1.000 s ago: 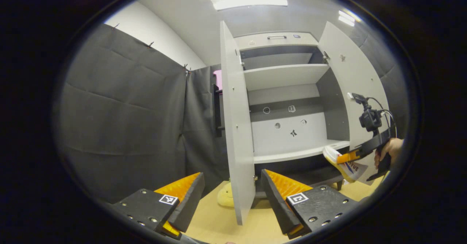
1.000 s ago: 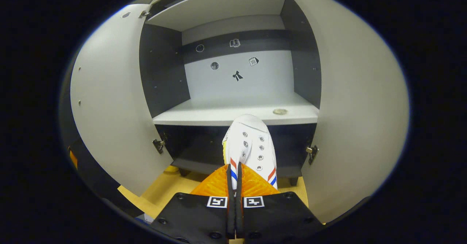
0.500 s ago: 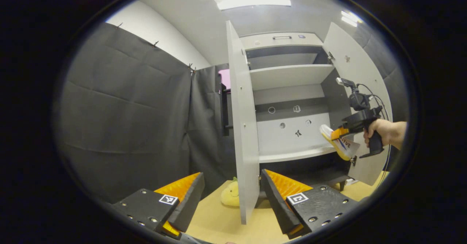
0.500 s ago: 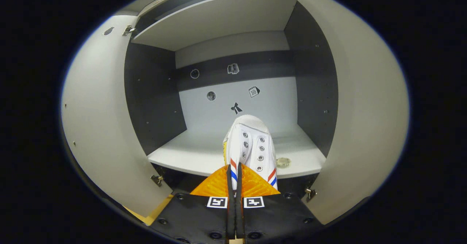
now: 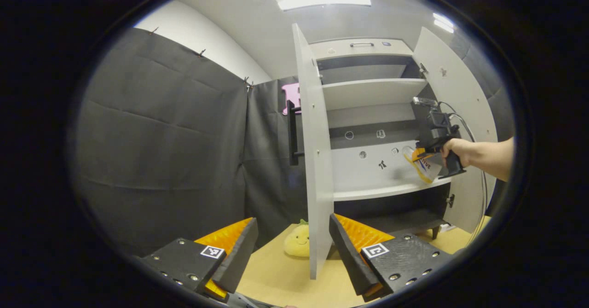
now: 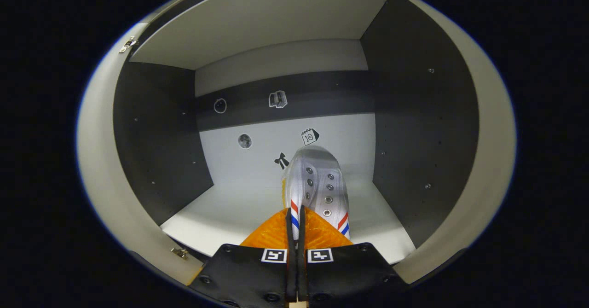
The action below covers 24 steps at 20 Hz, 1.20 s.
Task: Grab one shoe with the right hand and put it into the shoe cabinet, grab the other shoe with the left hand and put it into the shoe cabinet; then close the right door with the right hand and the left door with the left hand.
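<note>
A white shoe (image 6: 317, 183) with red and blue stripes hangs toe-forward over the cabinet's middle shelf (image 6: 239, 206), and my right gripper (image 6: 295, 220) is shut on its rim. In the left gripper view the same shoe (image 5: 421, 165) is held inside the open shoe cabinet (image 5: 372, 96), above the shelf (image 5: 382, 190), by the right gripper (image 5: 421, 154) in a person's hand (image 5: 455, 149). My left gripper (image 5: 292, 248) stands open low over the wooden floor, with nothing between its fingers. The left door's (image 5: 315, 160) edge rises between them, farther off.
Both cabinet doors stand open; the right door (image 5: 460, 110) is beyond the hand. A yellow plush toy (image 5: 297, 243) lies on the floor behind the left door's bottom edge. Small stickers mark the cabinet's back wall (image 6: 294, 137). Black cloth walls the left side.
The right gripper has carried the shoe up and forward, from below the shelf's front edge into the cabinet above the shelf. My left gripper has hardly moved.
</note>
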Tool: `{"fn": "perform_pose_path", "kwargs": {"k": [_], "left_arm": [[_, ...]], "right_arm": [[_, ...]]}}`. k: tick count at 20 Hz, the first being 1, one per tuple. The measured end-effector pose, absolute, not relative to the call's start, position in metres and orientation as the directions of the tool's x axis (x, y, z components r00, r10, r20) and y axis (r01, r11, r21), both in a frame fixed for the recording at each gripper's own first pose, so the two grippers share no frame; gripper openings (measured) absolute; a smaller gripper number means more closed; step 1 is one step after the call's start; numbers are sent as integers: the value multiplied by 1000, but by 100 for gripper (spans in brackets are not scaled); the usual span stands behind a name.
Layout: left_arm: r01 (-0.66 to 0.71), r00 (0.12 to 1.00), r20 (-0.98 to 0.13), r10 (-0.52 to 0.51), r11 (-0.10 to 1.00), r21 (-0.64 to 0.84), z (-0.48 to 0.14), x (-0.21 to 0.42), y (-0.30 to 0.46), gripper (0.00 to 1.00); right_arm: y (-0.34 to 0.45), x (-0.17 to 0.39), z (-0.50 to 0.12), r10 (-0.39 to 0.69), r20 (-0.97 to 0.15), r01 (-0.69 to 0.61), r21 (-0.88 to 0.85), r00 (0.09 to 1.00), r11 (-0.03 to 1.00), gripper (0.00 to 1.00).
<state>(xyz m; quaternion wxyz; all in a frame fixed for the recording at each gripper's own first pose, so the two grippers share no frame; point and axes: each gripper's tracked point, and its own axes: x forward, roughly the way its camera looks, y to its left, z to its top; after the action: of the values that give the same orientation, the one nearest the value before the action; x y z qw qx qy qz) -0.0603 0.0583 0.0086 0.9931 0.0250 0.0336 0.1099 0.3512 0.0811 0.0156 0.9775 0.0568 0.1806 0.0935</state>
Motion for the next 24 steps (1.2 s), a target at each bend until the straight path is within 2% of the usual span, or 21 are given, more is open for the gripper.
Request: {"fn": "perform_pose_path", "kwargs": {"k": [3,5,8,9,10,11,12,13,15,16,20,21,22,24], "left_arm": [[-223,972,-67,227,973,63,9,-61,59,90],[-227,970,-70,232,972,67,8,-61,60,91],[-227,968,-90,233,971,69,6,-61,59,91],[-224,968,-97,230,972,70,5,-61,59,91],[-219,969,-105,225,973,70,3,-61,58,91],[-212,969,-113,219,975,68,2,-60,58,91],[-204,970,-120,211,977,65,1,-60,57,91],[-193,972,-128,199,979,60,-1,-59,55,91],[-165,975,-141,171,985,51,-5,-57,52,91],[-150,977,-146,155,988,47,-8,-56,50,91],[-66,980,-187,69,998,23,-18,-37,29,91],[-49,979,-197,50,999,12,-21,-28,21,91],[-30,978,-206,29,1000,0,-24,-22,14,91],[7,975,-221,-11,1000,-18,-30,-15,4,91]], "right_arm": [[82,374,-5,175,-406,-118,162,897,980,0],[79,377,-12,157,-430,-95,162,889,982,2],[82,382,-22,134,-445,-82,135,885,987,3],[82,384,-22,132,-435,-86,123,891,989,8],[84,385,-17,141,-409,-99,123,901,987,9],[86,382,-12,139,-391,-102,115,910,988,30],[85,377,-7,140,-375,-108,105,916,989,36],[86,373,-2,148,-361,-119,101,921,988,51],[86,358,8,157,-327,-129,106,932,986,88],[85,352,13,161,-303,-132,115,939,985,100],[79,308,33,185,-217,-165,107,958,980,98],[77,295,36,186,-196,-170,97,963,981,94],[74,282,38,186,-178,-173,86,966,981,98],[67,256,40,180,-146,-174,50,973,983,98]]}}
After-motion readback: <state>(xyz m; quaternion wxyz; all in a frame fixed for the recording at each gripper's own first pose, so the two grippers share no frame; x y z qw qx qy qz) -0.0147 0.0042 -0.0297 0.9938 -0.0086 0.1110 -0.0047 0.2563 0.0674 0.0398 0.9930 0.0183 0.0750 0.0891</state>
